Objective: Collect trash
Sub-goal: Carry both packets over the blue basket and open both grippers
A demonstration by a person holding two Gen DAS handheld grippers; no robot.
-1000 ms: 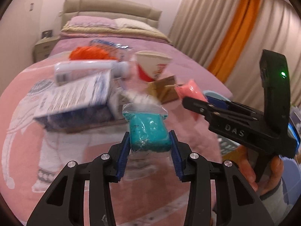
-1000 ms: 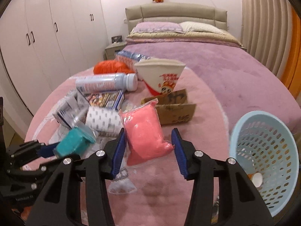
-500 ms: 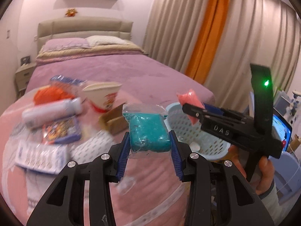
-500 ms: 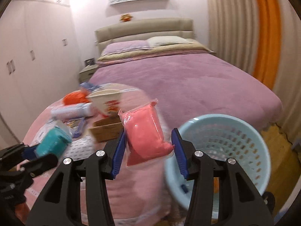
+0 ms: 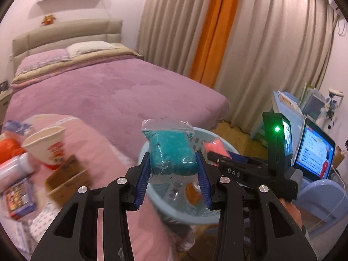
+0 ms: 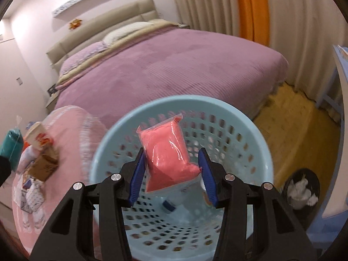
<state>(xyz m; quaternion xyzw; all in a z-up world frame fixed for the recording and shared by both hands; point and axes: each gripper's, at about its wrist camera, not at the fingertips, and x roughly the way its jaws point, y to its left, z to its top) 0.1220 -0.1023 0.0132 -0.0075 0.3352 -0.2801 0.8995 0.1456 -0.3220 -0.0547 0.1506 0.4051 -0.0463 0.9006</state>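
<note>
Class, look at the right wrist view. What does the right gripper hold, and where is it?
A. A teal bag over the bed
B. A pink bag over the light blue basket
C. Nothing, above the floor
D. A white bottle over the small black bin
B: the right gripper has the pink bag between its blue pads, with the light blue basket open directly beneath.

Pink blanket (image 5: pixel 104 152) with paper cup (image 5: pixel 46 145), cardboard box (image 5: pixel 67 177), seemingly bottle (image 5: pixel 15 169).
</note>
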